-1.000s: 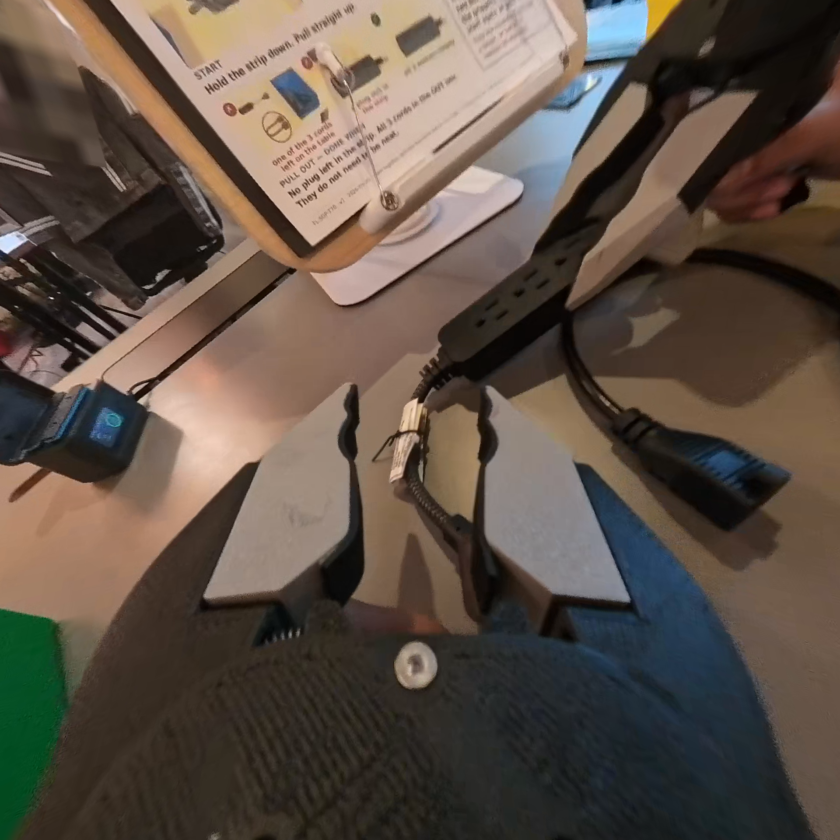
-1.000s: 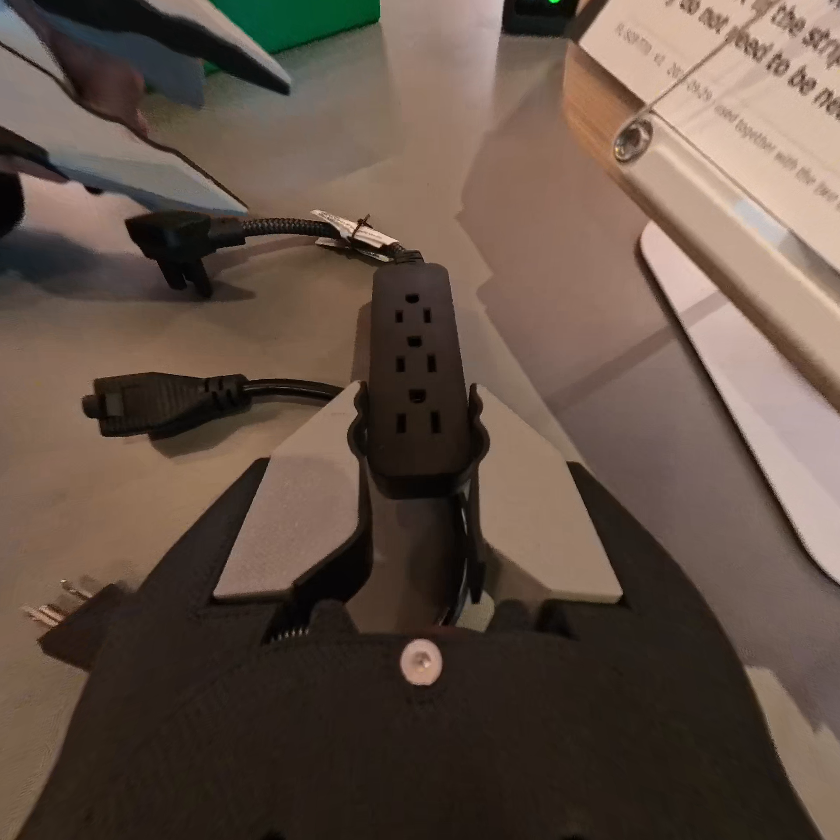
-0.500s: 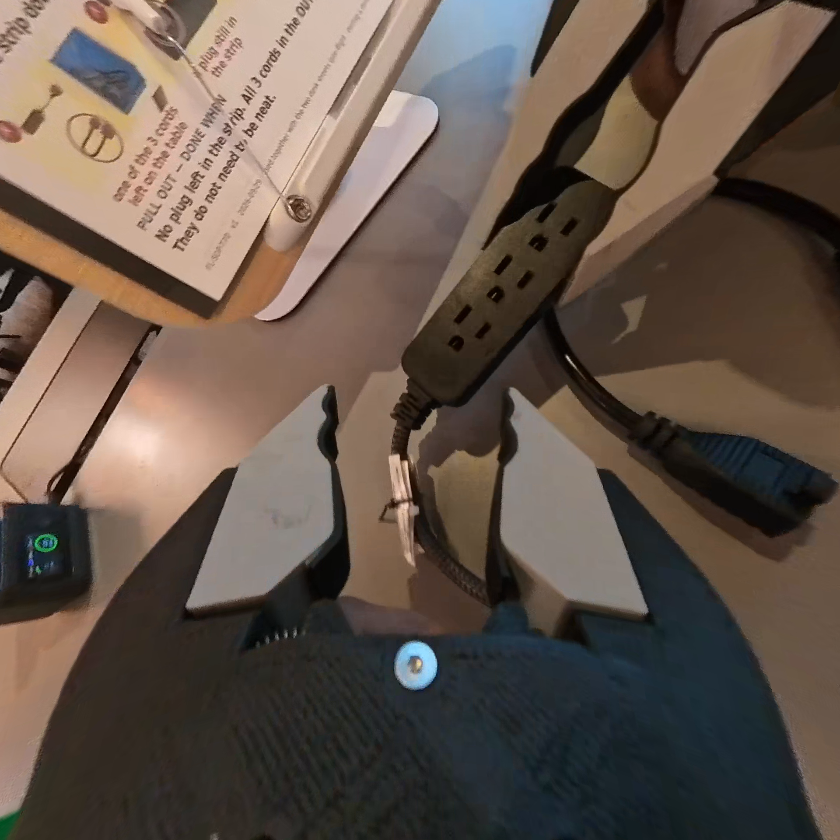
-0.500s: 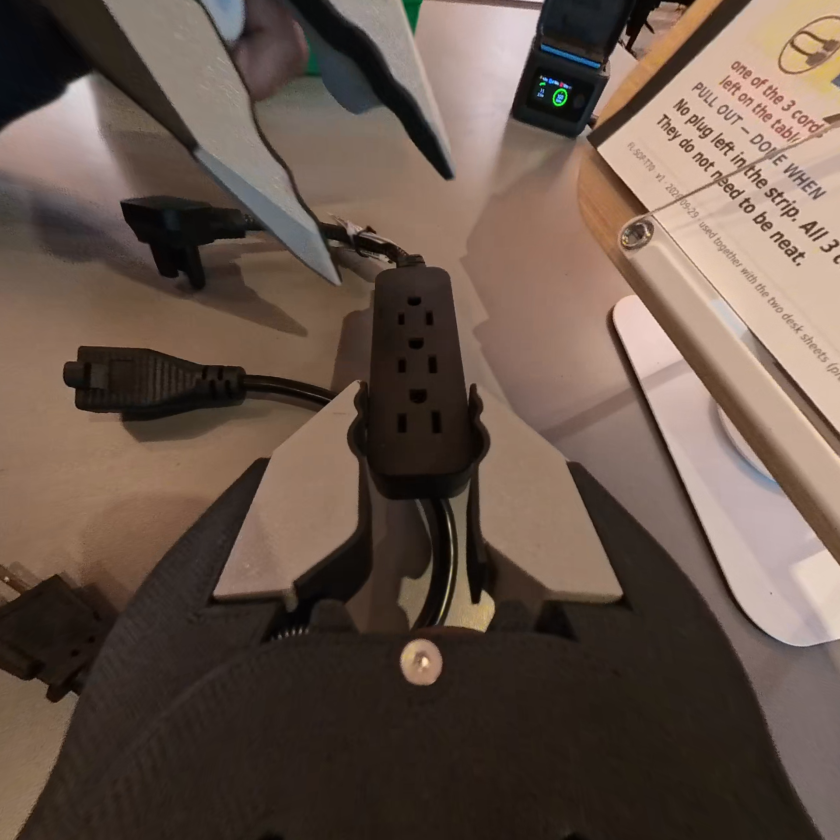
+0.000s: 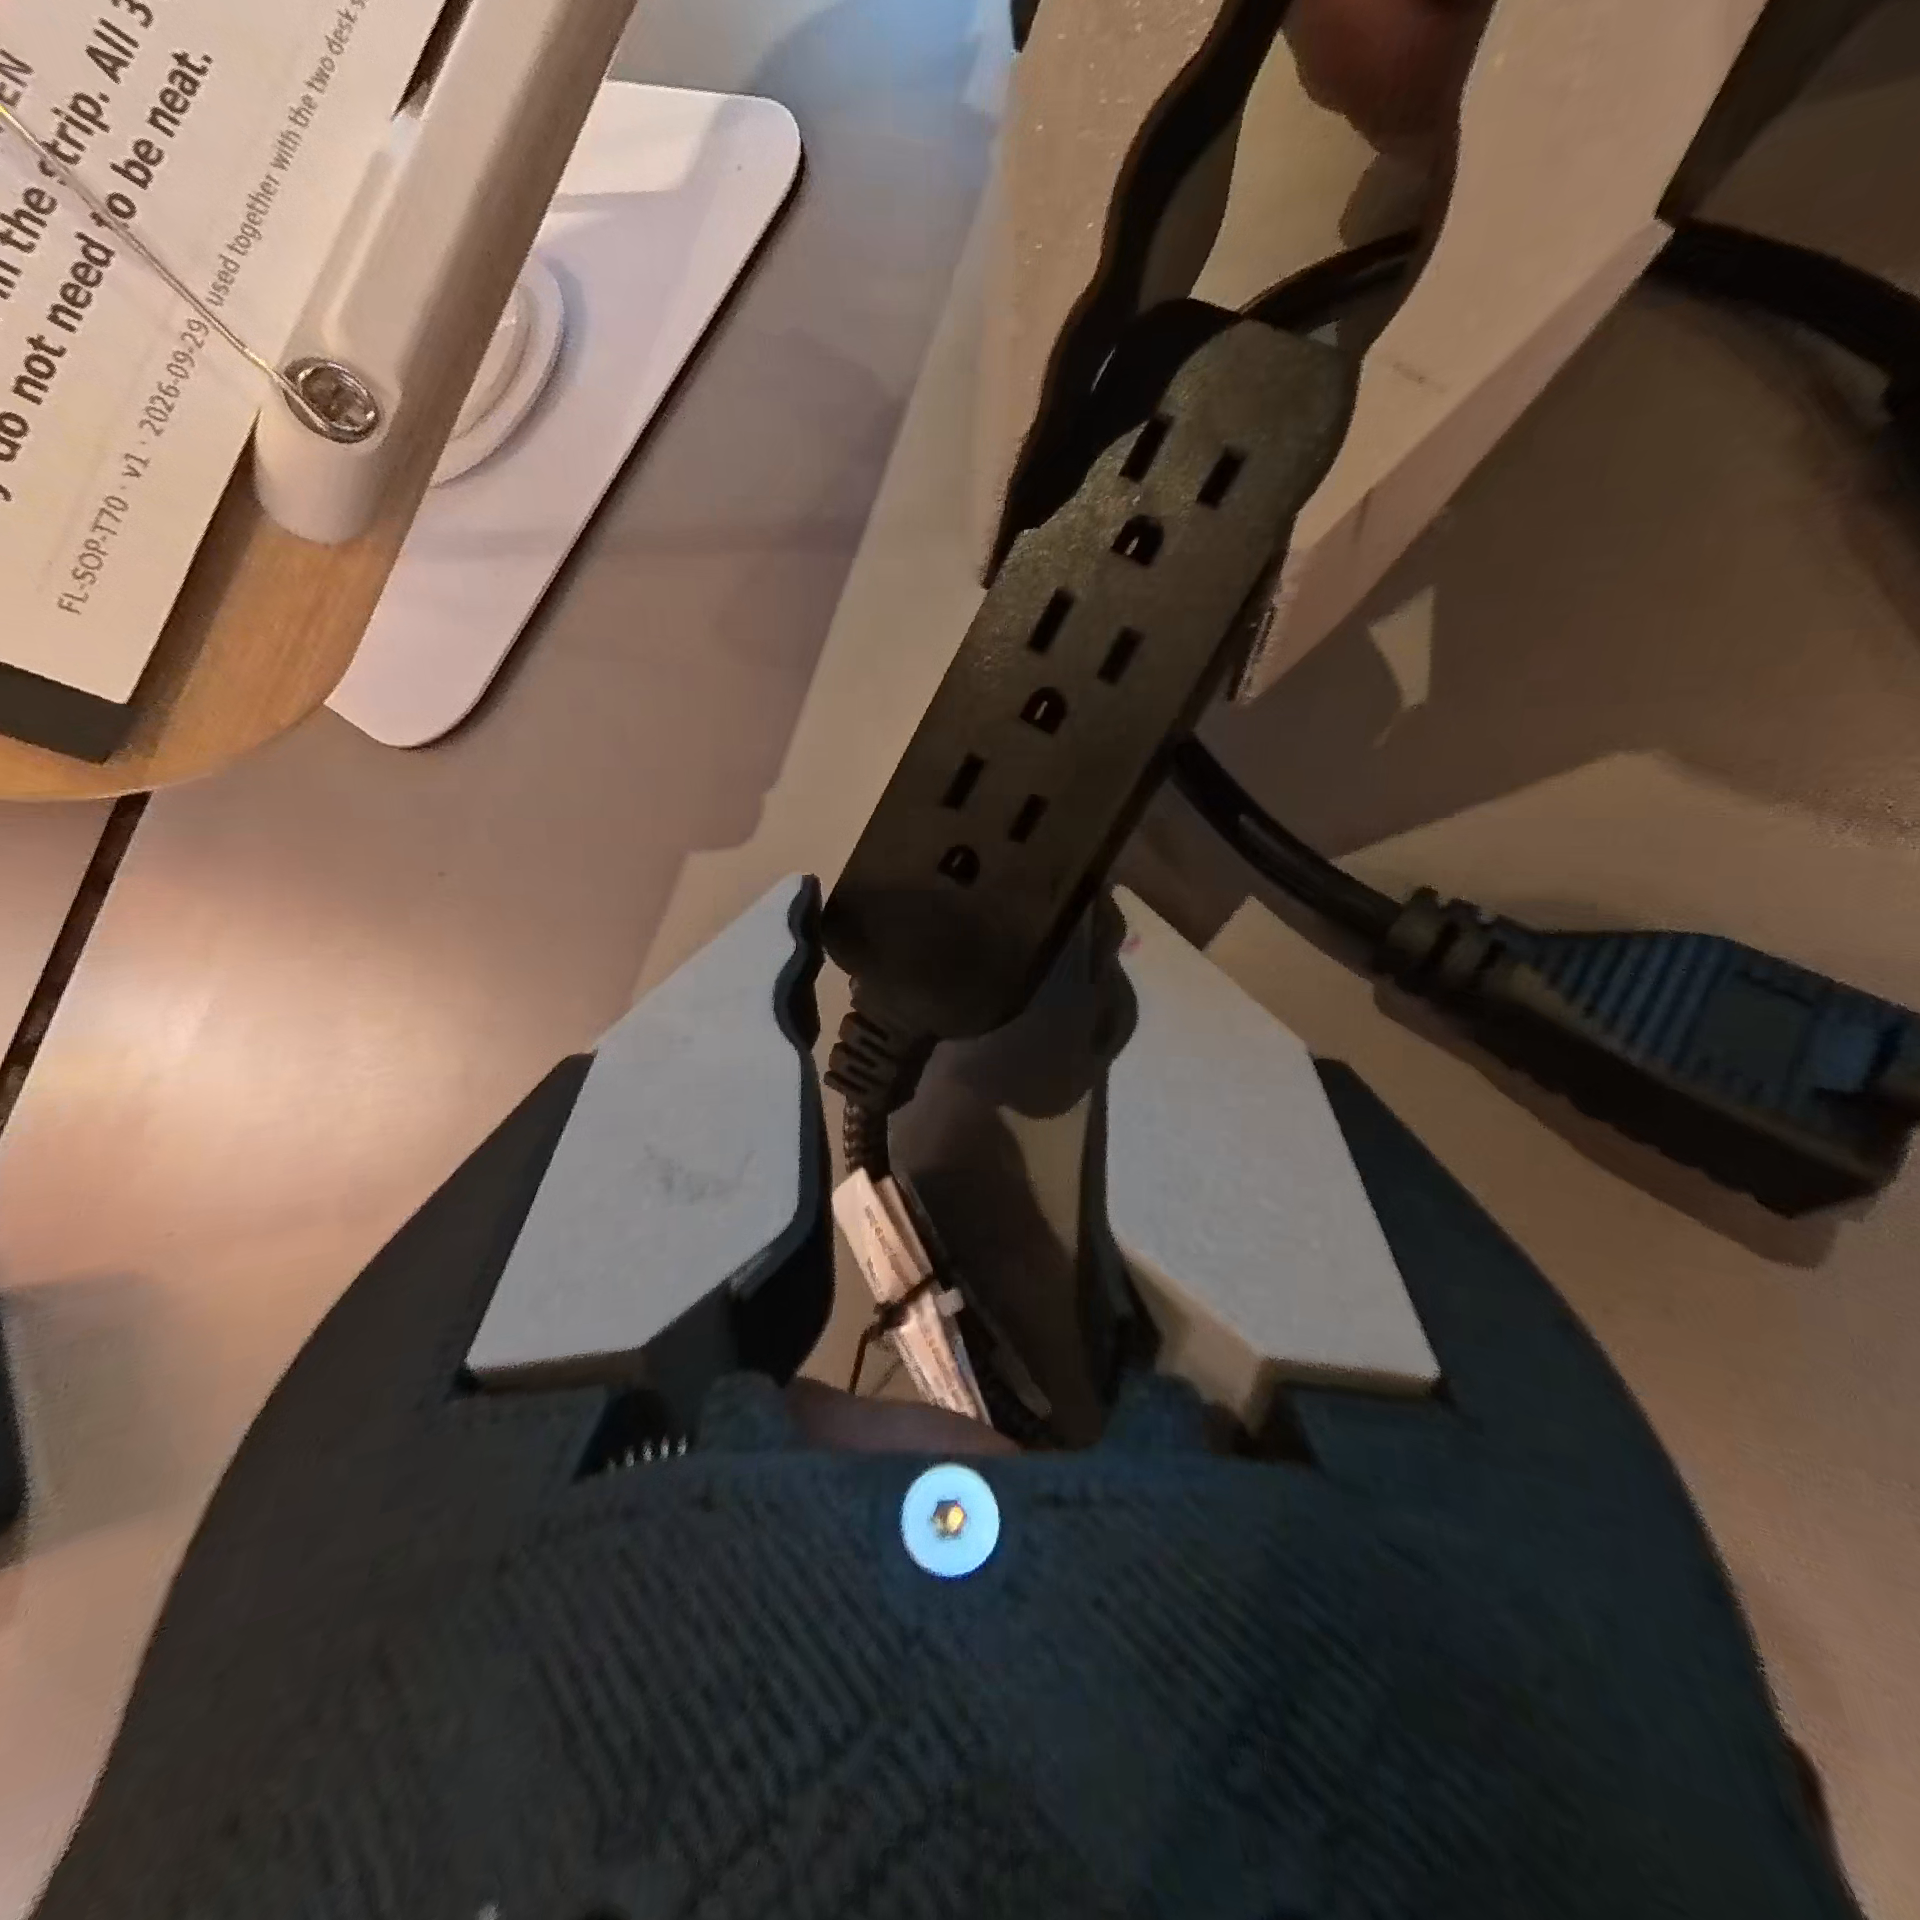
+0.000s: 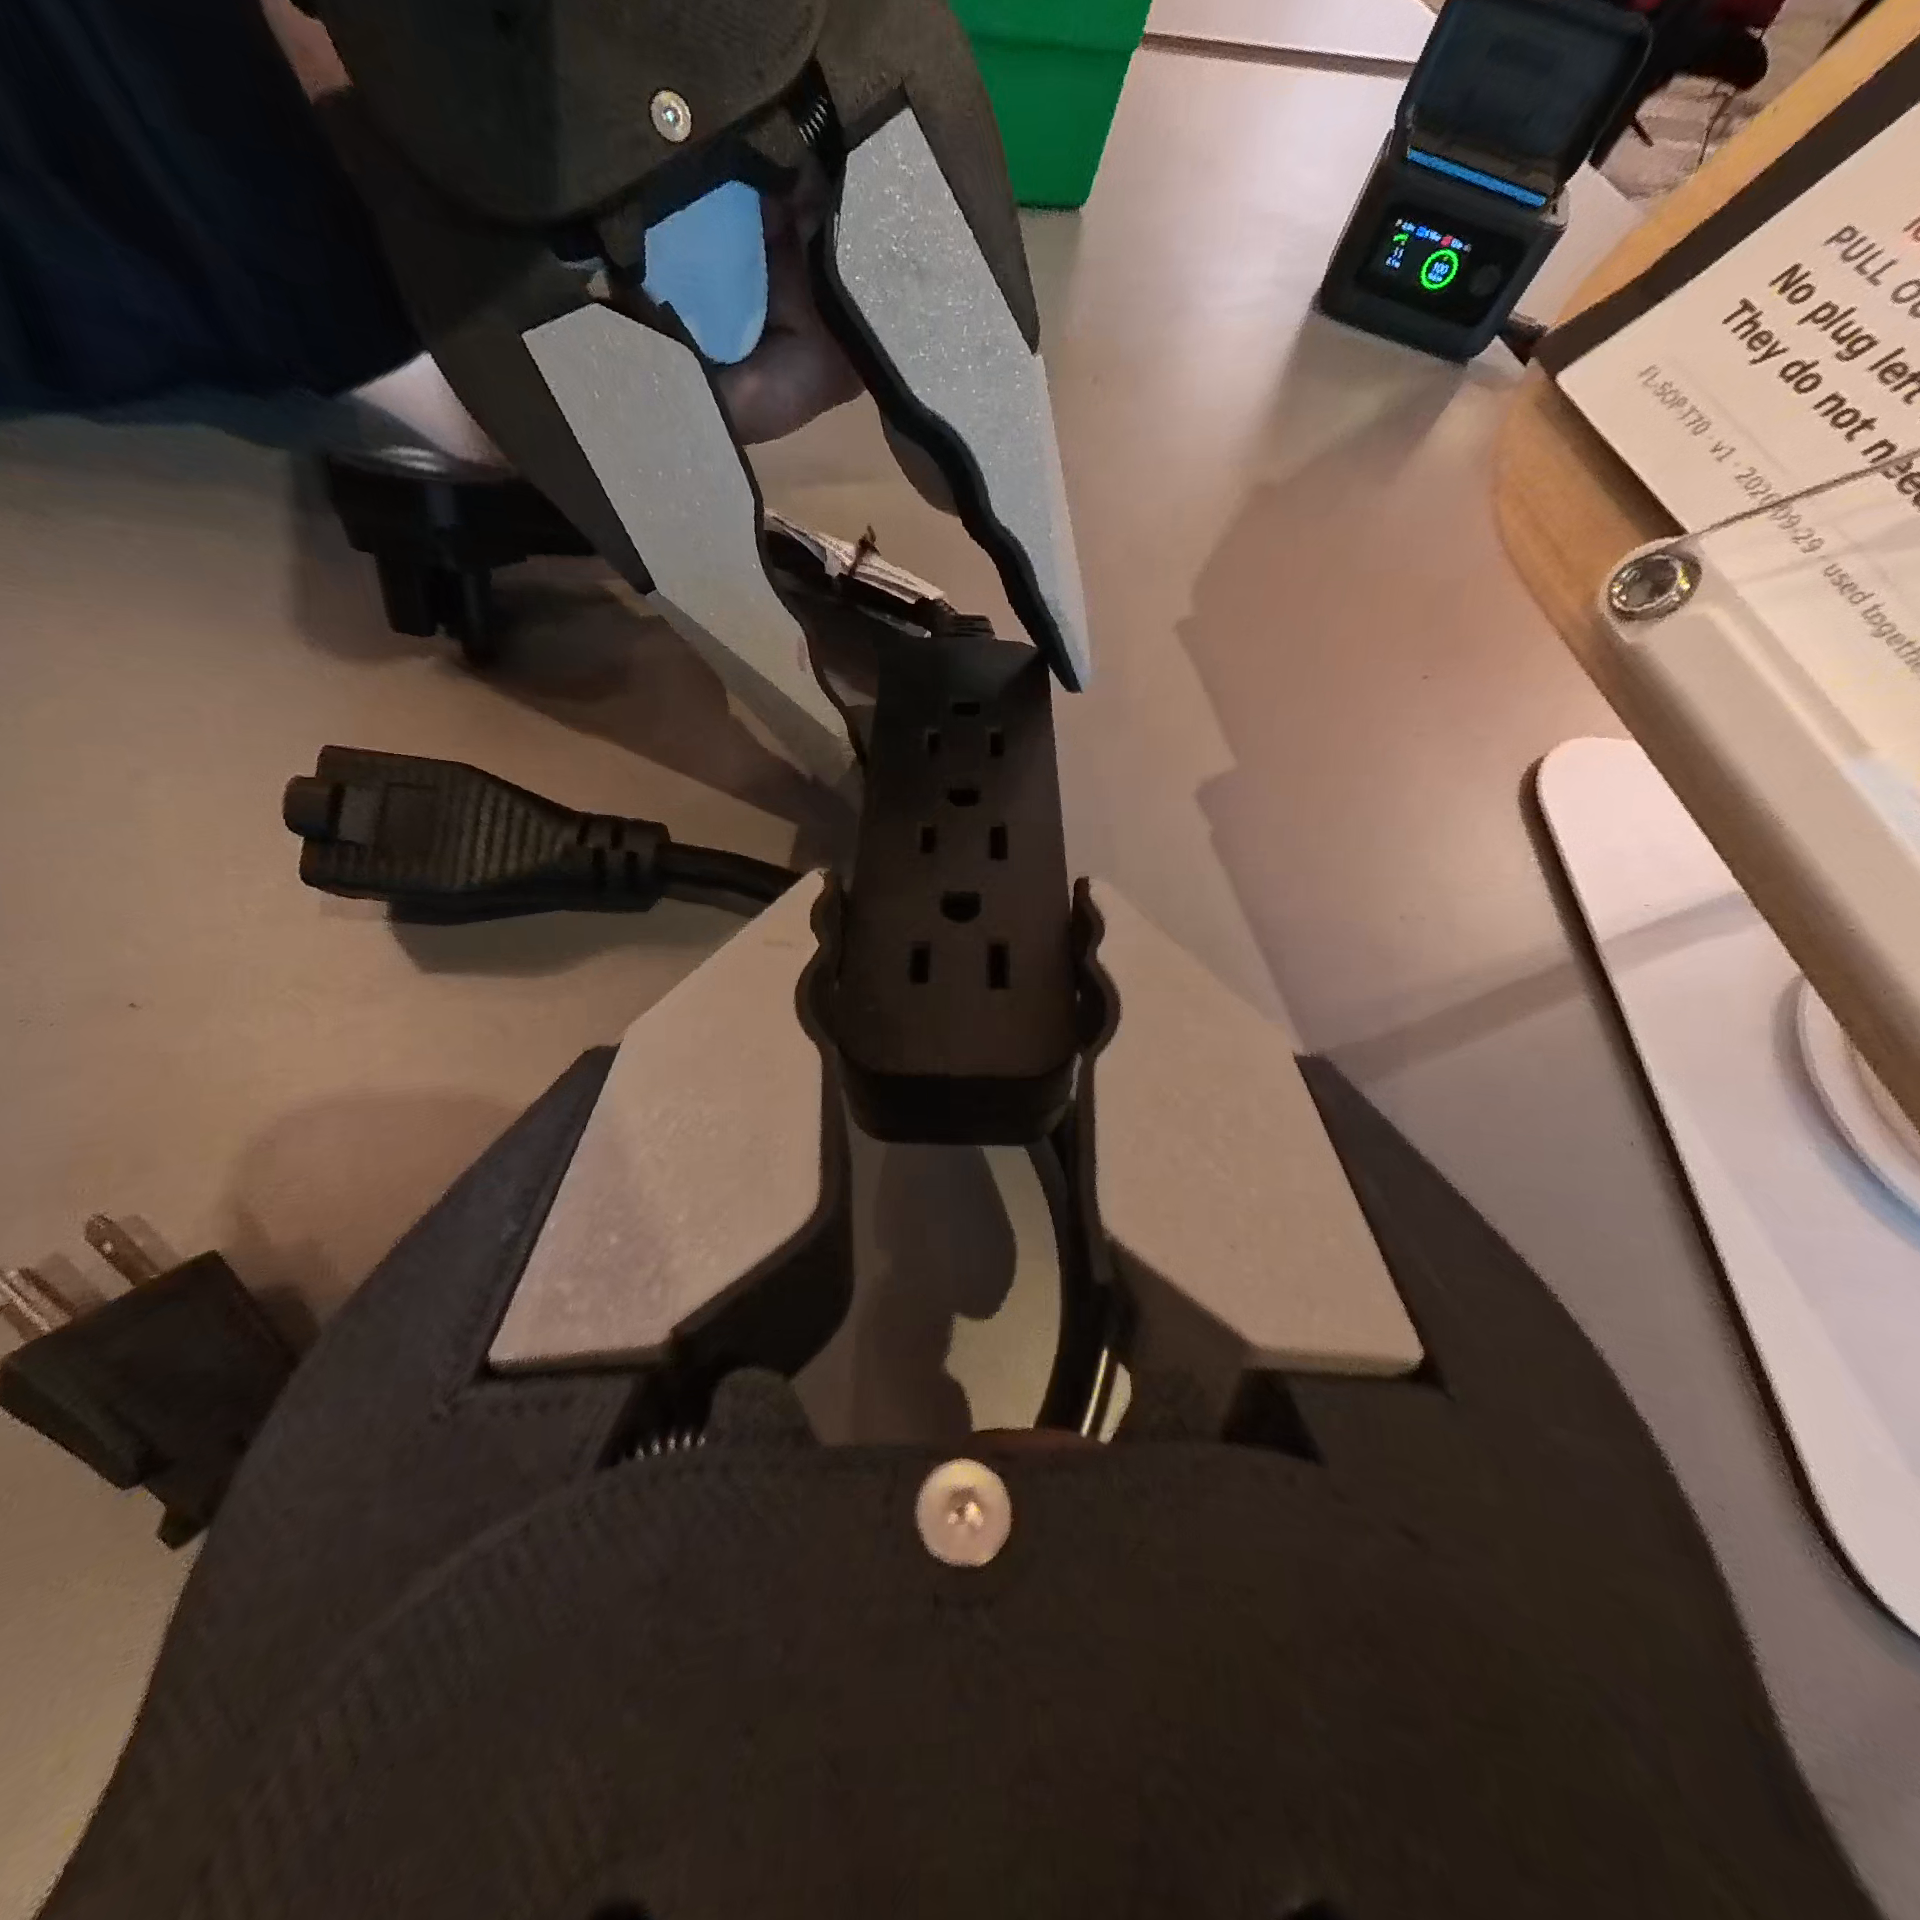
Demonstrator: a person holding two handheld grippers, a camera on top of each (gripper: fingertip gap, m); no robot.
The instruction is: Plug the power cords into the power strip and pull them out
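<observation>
Setup stage, nothing plugged in yet. The right hand-held gripper (image 6: 956, 966) clamps one end of the black three-outlet power strip (image 6: 961, 883) above the tabletop (image 6: 1299, 727). The left hand-held gripper (image 5: 961, 951) straddles the cord end, looks unclenched. Next: pin the strip, fetch the black pronged plug (image 6: 135, 1361).

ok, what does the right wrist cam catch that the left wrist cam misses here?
Right wrist only: a green bin, a small device with a lit screen, and a loose black plug with bare prongs.

Left wrist only: the tagged braided cord running back between its own fingers.

Both: the black power strip with all outlets empty, the right gripper clamped on one end, the left gripper at the cord end, the ribbed connector, and the instruction stand.
</observation>
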